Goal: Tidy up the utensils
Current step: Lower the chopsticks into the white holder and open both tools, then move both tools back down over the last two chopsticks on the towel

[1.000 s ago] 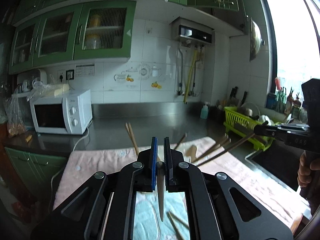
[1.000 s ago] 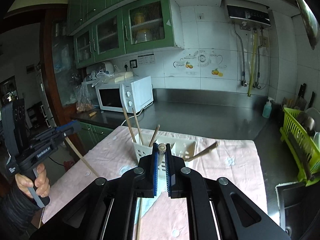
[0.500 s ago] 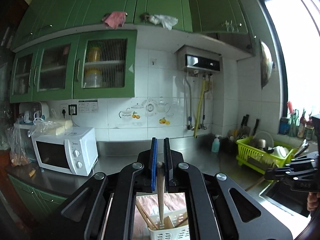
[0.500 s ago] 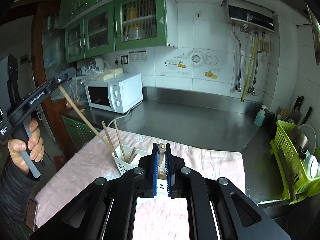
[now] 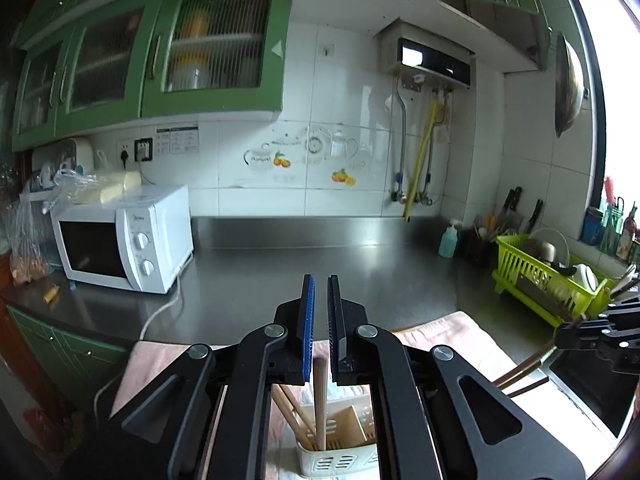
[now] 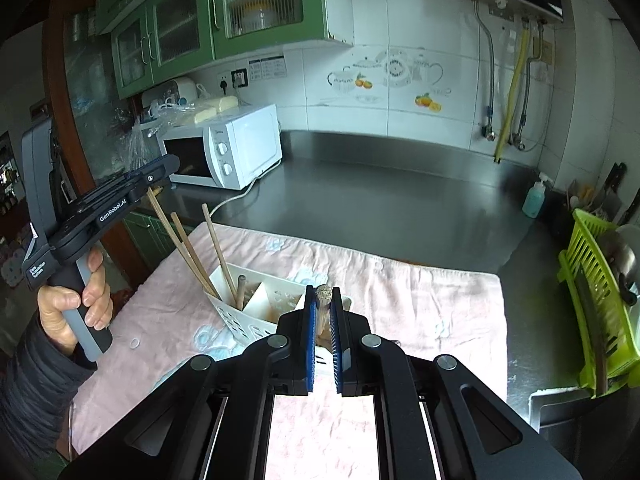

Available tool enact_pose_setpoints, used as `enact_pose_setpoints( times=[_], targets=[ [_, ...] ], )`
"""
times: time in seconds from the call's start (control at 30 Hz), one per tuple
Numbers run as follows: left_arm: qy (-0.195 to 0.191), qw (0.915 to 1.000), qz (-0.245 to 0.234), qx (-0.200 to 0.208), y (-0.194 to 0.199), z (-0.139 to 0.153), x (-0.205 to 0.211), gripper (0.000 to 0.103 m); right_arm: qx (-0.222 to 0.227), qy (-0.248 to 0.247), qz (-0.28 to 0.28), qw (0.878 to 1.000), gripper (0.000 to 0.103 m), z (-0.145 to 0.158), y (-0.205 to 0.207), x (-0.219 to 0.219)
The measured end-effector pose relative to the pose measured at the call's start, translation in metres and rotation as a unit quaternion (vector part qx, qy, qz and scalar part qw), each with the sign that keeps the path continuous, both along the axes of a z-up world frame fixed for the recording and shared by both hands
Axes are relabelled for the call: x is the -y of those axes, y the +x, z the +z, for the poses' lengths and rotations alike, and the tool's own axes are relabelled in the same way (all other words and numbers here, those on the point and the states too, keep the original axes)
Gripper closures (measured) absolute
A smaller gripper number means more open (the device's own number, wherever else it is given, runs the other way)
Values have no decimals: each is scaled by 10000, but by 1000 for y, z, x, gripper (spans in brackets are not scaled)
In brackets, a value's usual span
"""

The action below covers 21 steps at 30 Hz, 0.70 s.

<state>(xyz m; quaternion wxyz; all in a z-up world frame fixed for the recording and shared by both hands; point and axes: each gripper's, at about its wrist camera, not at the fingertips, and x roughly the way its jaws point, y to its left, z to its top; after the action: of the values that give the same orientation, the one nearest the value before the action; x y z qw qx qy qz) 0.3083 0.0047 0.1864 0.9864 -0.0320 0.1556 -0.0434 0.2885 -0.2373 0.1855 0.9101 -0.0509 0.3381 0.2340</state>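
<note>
The left hand-held gripper (image 5: 320, 292) is clamped on a single wooden chopstick (image 5: 320, 404). The chopstick hangs down from between the closed jaws, and its lower end sits inside the left compartment of the white utensil caddy (image 5: 340, 460). In the right wrist view the same gripper (image 6: 160, 170) is carried by a hand (image 6: 76, 304) in a dark sleeve, and the chopstick (image 6: 176, 248) slants down from it into the caddy (image 6: 248, 316).

The right hand-held gripper (image 6: 322, 300) is clamped on wooden utensils (image 6: 323, 294); a rough round end shows just above the closed pads. In the left wrist view this gripper (image 5: 560, 336) holds brown chopsticks (image 5: 520, 376) that slant down and to the left.

The caddy stands on a pink cloth (image 6: 420, 300) spread over the steel worktop (image 6: 380, 200). Its left compartment also holds two other chopsticks (image 6: 216, 248) and a short wooden handle (image 6: 241, 292).

A white microwave (image 6: 232, 148) stands at the back left of the worktop. A green dish rack (image 6: 592, 304) stands at the right.
</note>
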Motion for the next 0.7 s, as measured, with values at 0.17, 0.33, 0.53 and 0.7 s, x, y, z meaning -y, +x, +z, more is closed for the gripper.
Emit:
enact_pose_setpoints(
  times=[0.17, 0.33, 0.53, 0.7],
  targets=[
    [-57, 9999, -45, -77, 1, -7, 0, 96, -26, 96, -65, 9999, 94, -9, 6, 0],
    [-63, 10000, -14, -35, -19, -4, 0, 85, 238, 82, -155, 9996, 85, -6, -15, 6],
    [2, 10000, 6, -42, -71, -6, 3, 71, 355, 115, 40, 9993, 85, -26, -72, 7],
    [111, 9996, 25, -266, -119, -28, 8, 57, 161, 153, 244, 9995, 85, -70, -124, 4]
  ],
)
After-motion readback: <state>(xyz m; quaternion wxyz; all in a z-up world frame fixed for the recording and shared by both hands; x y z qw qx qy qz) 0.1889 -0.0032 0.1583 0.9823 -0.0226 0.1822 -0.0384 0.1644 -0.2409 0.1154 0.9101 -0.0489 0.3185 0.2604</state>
